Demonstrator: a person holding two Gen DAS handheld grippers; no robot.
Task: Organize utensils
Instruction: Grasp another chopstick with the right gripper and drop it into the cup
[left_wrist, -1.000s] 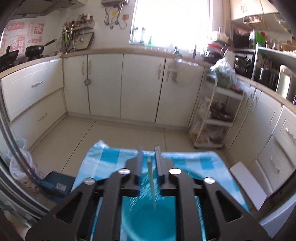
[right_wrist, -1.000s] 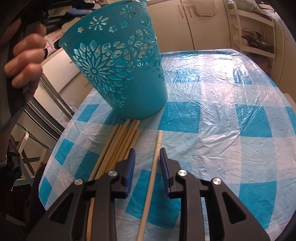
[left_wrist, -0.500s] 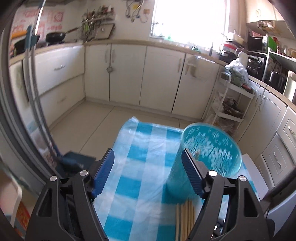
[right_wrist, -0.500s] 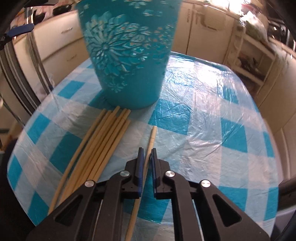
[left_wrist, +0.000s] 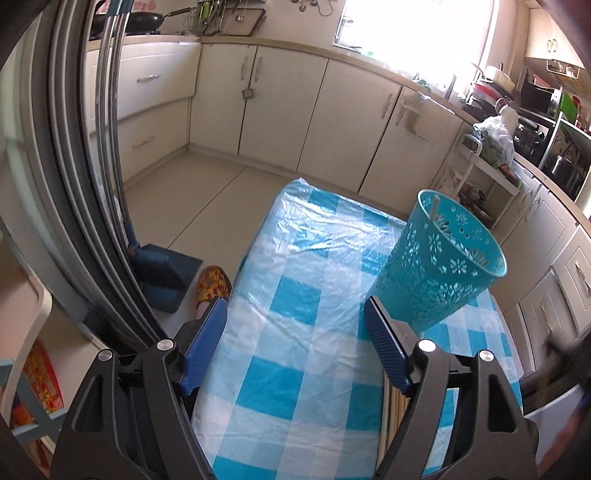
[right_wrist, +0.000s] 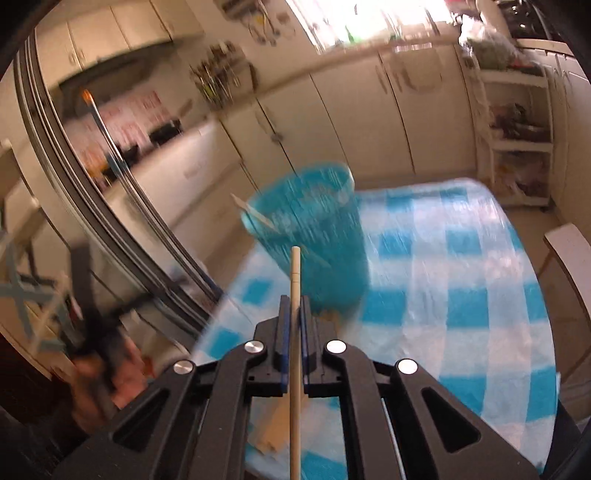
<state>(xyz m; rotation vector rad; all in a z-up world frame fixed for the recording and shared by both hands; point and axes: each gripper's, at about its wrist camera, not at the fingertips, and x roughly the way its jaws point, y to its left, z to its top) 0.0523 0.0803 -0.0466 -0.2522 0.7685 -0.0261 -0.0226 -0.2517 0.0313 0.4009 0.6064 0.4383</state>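
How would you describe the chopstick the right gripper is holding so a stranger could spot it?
Start at the blue-and-white checked table and its teal perforated plastic basket. Before the basket, the right gripper pinches one pale wooden chopstick, raised alone, unlike those lying on the table.

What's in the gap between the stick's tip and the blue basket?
Nothing. In the right wrist view, the chopstick, pinched by the right gripper, points at the teal basket with only air between.

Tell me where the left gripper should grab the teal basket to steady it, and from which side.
Grip the rim of the teal basket on its near left edge, coming in from above with one finger inside and one outside. It flares wider toward the top, so the left gripper, though open, probably cannot span the body; the thin rim suits it better.
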